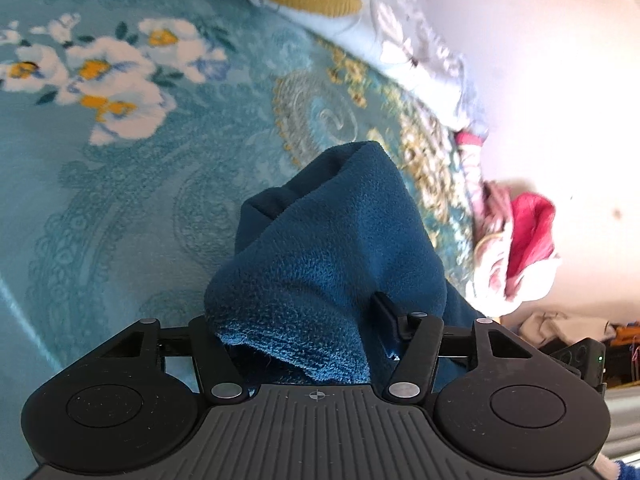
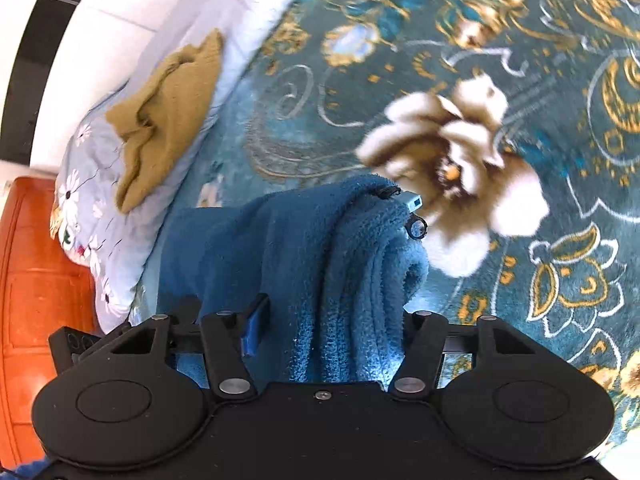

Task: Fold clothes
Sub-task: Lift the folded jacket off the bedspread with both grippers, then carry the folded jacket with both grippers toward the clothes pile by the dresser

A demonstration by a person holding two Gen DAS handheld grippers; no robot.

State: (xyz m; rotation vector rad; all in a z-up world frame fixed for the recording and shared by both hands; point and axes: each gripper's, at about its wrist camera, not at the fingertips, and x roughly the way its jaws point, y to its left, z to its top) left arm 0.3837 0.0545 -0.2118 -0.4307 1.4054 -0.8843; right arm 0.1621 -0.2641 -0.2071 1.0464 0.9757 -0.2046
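A dark blue fleece garment (image 1: 332, 248) is bunched over my left gripper (image 1: 304, 320), which is shut on it; only the right finger shows through the cloth. In the right wrist view the same blue fleece garment (image 2: 320, 264) drapes in thick folds between the fingers of my right gripper (image 2: 332, 320), shut on it too. A zipper end with a metal pull (image 2: 414, 210) sticks out at the top of the fold. The cloth hangs above a teal flowered blanket (image 1: 132, 184).
A mustard knitted garment (image 2: 168, 120) lies on a pale floral pillow (image 2: 92, 216) at the bed's edge. Red and pink clothes (image 1: 516, 248) are heaped by the white wall. An orange wooden headboard (image 2: 36, 280) stands at the left. The teal blanket (image 2: 560, 160) spreads under both grippers.
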